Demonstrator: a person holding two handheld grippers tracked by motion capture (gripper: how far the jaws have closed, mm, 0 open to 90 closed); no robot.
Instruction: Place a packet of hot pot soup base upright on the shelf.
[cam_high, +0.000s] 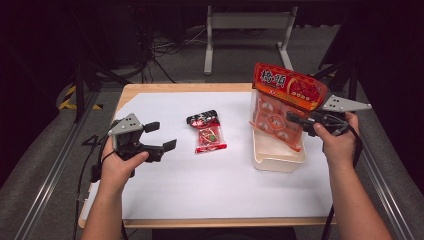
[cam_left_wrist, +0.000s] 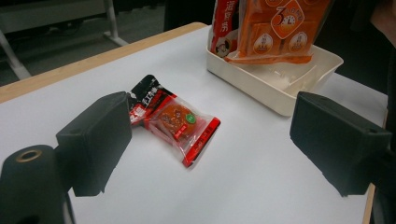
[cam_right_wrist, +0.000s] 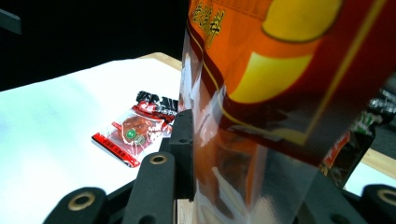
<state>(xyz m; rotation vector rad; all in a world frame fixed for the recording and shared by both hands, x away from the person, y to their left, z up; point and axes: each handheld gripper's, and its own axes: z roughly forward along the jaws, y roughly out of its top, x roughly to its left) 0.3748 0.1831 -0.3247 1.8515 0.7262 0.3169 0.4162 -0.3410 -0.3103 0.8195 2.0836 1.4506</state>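
Observation:
My right gripper (cam_high: 300, 121) is shut on a large orange snack bag (cam_high: 282, 97), which it holds upright with the bottom edge down in a cream tray (cam_high: 277, 161) at the right of the table. In the right gripper view the bag (cam_right_wrist: 280, 70) stands pinched between the two black jaws. Mid-table lies a small red snack packet (cam_high: 210, 137), its top end against a black packet (cam_high: 202, 118). My left gripper (cam_high: 161, 136) hovers open at the left, pointing at the red packet (cam_left_wrist: 180, 123), with nothing between its fingers.
White paper (cam_high: 200, 185) covers the wooden table. The tray (cam_left_wrist: 275, 88) holds nothing but the bag's bottom edge. A white metal frame (cam_high: 245, 22) and cables lie on the floor beyond the far edge. Metal rails run along both sides of the table.

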